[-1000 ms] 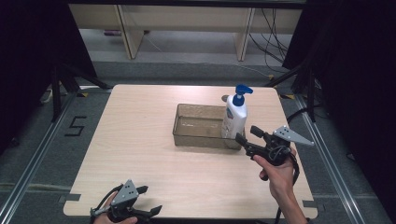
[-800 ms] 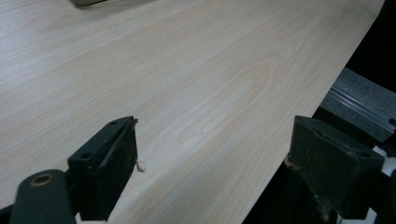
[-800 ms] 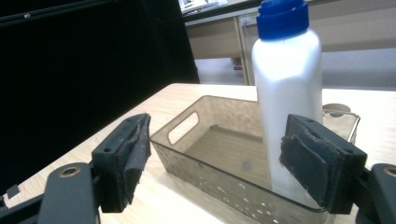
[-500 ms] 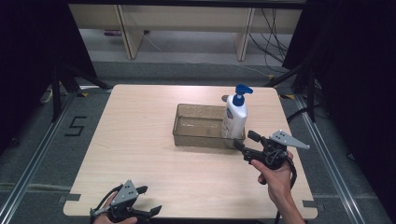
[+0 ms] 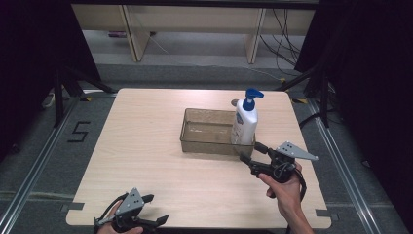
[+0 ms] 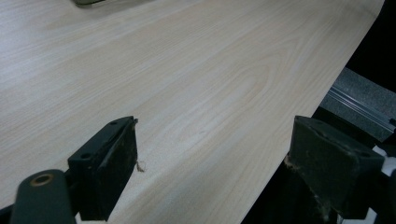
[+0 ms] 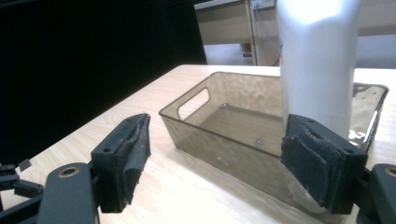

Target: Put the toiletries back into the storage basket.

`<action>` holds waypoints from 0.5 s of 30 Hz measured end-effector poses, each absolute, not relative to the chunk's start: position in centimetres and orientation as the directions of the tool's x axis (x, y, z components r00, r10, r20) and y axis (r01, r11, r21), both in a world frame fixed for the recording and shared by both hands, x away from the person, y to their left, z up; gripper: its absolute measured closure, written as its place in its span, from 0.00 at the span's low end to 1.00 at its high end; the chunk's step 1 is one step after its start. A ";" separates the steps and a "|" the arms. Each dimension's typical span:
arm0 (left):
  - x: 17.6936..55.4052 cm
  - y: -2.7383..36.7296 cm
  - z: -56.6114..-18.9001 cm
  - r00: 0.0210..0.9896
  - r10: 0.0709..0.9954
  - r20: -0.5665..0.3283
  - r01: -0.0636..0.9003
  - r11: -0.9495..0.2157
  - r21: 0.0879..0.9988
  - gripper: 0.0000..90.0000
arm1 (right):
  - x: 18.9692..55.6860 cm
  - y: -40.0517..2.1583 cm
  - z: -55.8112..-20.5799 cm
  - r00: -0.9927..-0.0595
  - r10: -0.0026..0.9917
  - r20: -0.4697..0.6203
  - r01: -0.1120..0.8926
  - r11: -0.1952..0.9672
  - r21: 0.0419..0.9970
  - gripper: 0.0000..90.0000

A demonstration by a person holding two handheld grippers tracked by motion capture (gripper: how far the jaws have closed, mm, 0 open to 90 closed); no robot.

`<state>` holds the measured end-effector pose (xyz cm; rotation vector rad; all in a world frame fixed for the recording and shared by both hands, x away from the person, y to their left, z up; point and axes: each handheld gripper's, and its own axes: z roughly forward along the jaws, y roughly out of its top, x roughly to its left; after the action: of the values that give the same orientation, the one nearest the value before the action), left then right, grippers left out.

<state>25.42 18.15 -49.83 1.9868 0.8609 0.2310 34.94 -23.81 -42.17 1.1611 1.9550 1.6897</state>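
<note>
While the person's right hand rested near the table's right edge, the right gripper pointed toward the near wall of a translucent smoke-grey bin, its jaws standing wide apart with nothing clamped between them. In the right gripper view the same bin lay just beyond the two black pads, with a handle cut-out in its end wall and a bare floor inside. A white pump bottle with a blue dispenser head stood upright in the bin's right-hand end, against the wall nearest that gripper; in the right gripper view its white body rose directly behind the right-hand pad, separated from it by the bin wall. The gripper touched neither bottle nor bin. The bin sat right of centre on the pale wooden table. The left gripper, held in the left hand at the near left corner of the table, was well apart from the bin; in the left gripper view its jaws gaped wide over bare wood grain, one pad above the tabletop and the other at the table's edge, holding nothing.
</note>
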 end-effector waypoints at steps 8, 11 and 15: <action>25.4 18.2 -49.9 0.737 0.654 -0.171 0.477 -0.324 0.817 0.17 | 34.5 -23.5 -43.0 -0.636 0.719 0.281 0.382 -0.023 0.924 0.26; 25.4 18.2 -49.9 0.740 0.652 -0.165 0.474 -0.332 0.815 0.17 | 34.3 -23.5 -43.2 -0.635 0.720 0.281 0.401 -0.004 0.916 0.26; 25.4 18.2 -49.9 0.739 0.653 -0.166 0.474 -0.330 0.816 0.17 | 34.0 -23.4 -43.5 -0.630 0.723 0.284 0.414 0.003 0.910 0.26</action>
<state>25.43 18.21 -49.86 1.9910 0.8558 0.2371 34.00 -23.42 -43.54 1.1849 2.0158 1.6680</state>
